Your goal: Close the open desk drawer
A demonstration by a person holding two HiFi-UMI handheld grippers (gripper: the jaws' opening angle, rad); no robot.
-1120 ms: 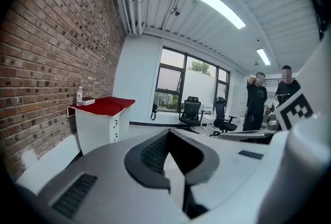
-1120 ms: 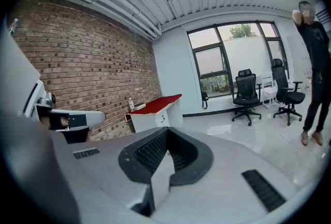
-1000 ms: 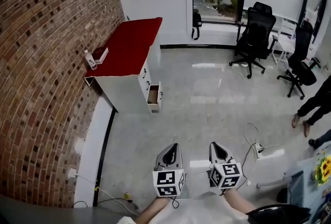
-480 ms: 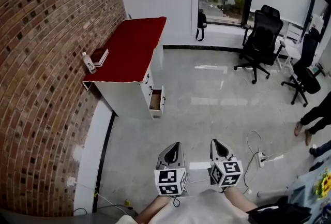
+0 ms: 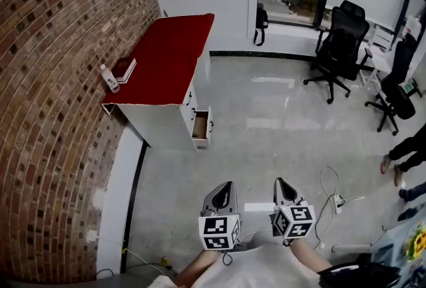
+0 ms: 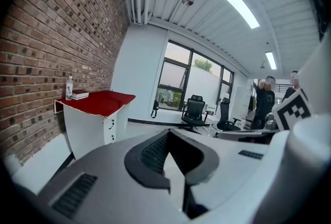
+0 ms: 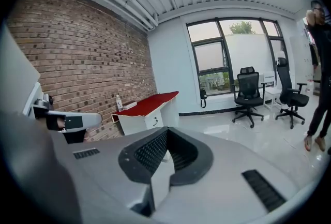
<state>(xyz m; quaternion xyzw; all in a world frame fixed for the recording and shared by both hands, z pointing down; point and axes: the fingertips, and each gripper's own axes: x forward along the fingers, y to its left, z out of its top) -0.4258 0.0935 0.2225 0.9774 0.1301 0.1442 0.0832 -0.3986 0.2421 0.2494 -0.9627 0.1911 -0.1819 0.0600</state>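
A white desk with a red top stands against the brick wall at the far left. Its drawer sticks out open from the front, showing a brown inside. Both grippers hang low in the head view, far from the desk, over the floor. The left gripper is shut and holds nothing. Beside it, the right gripper is also shut and empty. The desk shows small at the left of the left gripper view, beyond that gripper. In the right gripper view the desk lies ahead of the gripper.
A bottle and a book rest on the desk's near end. Black office chairs stand at the back right. A person's legs show at the right edge. A power strip with cable lies on the floor.
The head view has shifted slightly, so the desk and drawer sit a touch differently in frame. Both grippers stay shut, side by side, a little lower in the picture.
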